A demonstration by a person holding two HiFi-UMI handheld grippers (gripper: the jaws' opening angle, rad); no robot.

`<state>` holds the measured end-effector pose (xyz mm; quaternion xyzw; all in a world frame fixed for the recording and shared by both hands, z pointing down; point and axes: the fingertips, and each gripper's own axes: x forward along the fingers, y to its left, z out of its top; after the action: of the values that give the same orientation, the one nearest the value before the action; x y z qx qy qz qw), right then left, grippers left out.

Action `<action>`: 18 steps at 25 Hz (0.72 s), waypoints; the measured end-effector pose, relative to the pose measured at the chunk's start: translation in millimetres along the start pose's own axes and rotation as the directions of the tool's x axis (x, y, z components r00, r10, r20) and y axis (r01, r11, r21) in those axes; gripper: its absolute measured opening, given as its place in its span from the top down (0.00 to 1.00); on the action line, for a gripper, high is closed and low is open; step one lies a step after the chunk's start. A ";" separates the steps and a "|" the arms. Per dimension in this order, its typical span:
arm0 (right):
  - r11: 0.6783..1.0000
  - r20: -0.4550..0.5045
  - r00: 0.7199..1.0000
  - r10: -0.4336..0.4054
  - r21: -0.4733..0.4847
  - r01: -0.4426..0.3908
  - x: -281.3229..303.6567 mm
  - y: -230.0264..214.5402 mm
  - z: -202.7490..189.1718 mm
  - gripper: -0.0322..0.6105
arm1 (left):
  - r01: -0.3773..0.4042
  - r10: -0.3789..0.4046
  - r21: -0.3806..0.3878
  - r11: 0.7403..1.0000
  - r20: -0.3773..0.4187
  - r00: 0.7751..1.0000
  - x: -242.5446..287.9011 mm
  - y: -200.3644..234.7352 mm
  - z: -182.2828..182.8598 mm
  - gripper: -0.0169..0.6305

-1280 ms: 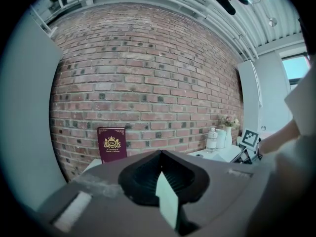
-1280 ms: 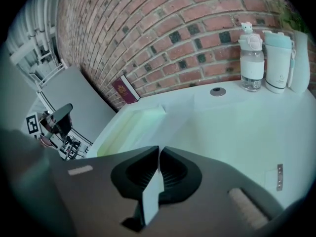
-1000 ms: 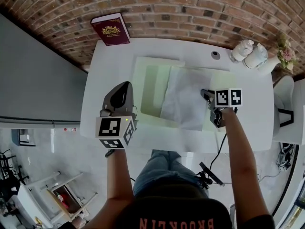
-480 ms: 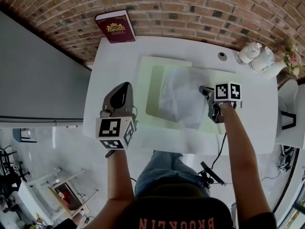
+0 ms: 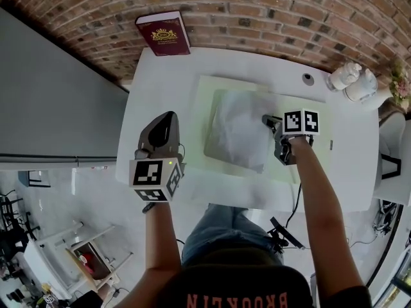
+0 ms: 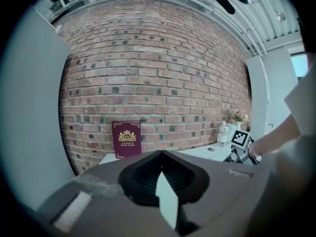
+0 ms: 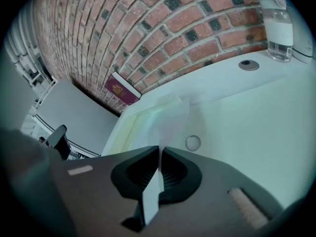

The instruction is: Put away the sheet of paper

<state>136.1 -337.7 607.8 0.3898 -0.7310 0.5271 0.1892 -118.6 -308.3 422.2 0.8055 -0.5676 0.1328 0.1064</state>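
Observation:
A thin, translucent white sheet of paper (image 5: 236,132) lies over a pale green folder (image 5: 221,84) on the white table (image 5: 154,76). My right gripper (image 5: 266,119) is at the sheet's right edge, shut on it. In the right gripper view the paper (image 7: 165,118) runs ahead from the closed jaws of the right gripper (image 7: 159,151) over the folder (image 7: 132,125). My left gripper (image 5: 167,115) hovers at the table's front left edge, apart from the sheet. In its own view the left gripper (image 6: 161,155) has its jaws together, with no object from the table between them.
A dark red book (image 5: 164,34) leans against the brick wall at the back left. At the back right stand a clear bottle (image 5: 345,74) and a white vessel (image 5: 363,86). A small round cap (image 5: 308,79) lies near them. A grey partition lies to the left.
My right gripper has moved left across the table with the sheet, which now lies further left on the green folder. The left gripper has hardly shifted.

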 end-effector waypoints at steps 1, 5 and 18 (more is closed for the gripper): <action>1.000 0.000 1.000 0.002 0.004 -0.002 2.8 1.7 0.6 0.95 | -0.001 0.001 0.001 1.000 -0.003 1.000 -0.7 1.6 -1.4 0.99; 1.000 -0.006 1.000 0.013 0.011 -0.013 14.4 9.4 0.6 0.95 | -0.008 0.008 -0.001 1.000 -0.013 1.000 -3.2 9.8 -6.9 0.99; 1.000 -0.021 0.999 0.025 0.017 -0.025 51.7 36.0 4.8 0.95 | -0.043 0.043 -0.016 0.999 -0.034 0.999 -11.8 38.7 -18.3 0.99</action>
<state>76.8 -356.2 619.1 0.3765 -0.7293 0.5399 0.1870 -160.6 -304.8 436.3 0.7898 -0.5841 0.1437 0.1197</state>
